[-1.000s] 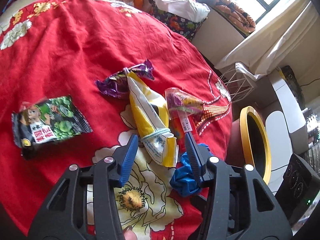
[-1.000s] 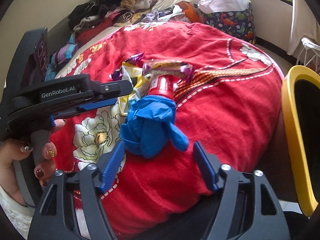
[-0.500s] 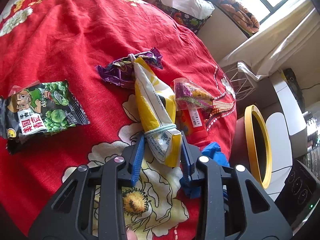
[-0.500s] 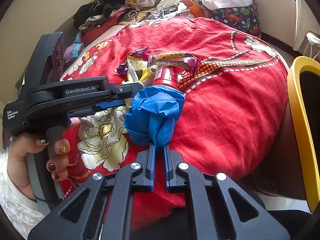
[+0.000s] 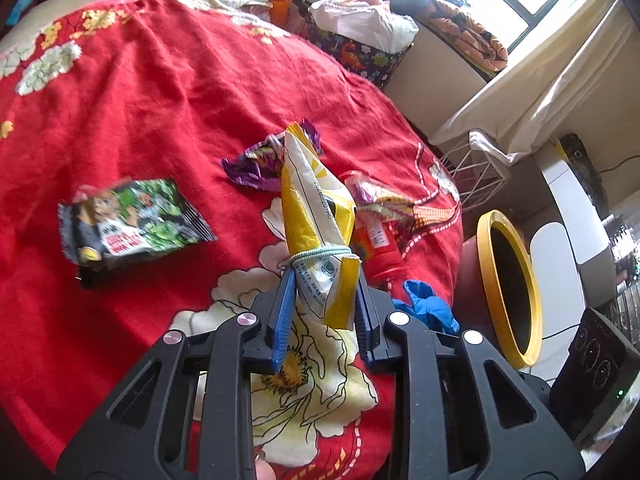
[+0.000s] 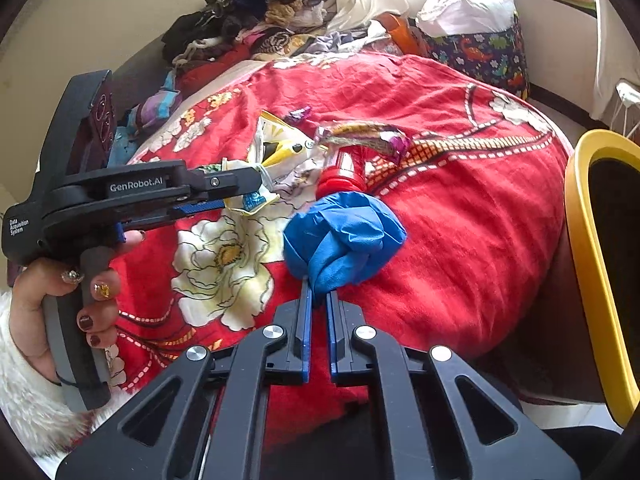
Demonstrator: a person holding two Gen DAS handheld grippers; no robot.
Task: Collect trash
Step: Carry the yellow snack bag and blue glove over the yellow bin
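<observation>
Left tool (image 5: 322, 300) has been closing, gripping yellow bag (image 5: 316, 216); right tool (image 6: 317, 300) pinching blue glove (image 6: 344, 236) by an edge — slipping out en route to bin (image 6: 592, 264) looks likely.

Both grippers (image 5: 322, 304) (image 6: 317, 322) were black with blue pads and silver screws; one read "GenRobot.AI". The hand (image 6: 60, 304) wore a fluffy white sleeve (image 6: 28, 404) and dark, glittery nail polish.

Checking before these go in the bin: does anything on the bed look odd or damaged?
Nothing looks damaged. The only oddity is litter strewn over the red bedspread: a green snack packet, a purple wrapper and a red tube lie loose beside the yellow pouch and blue glove.
</observation>
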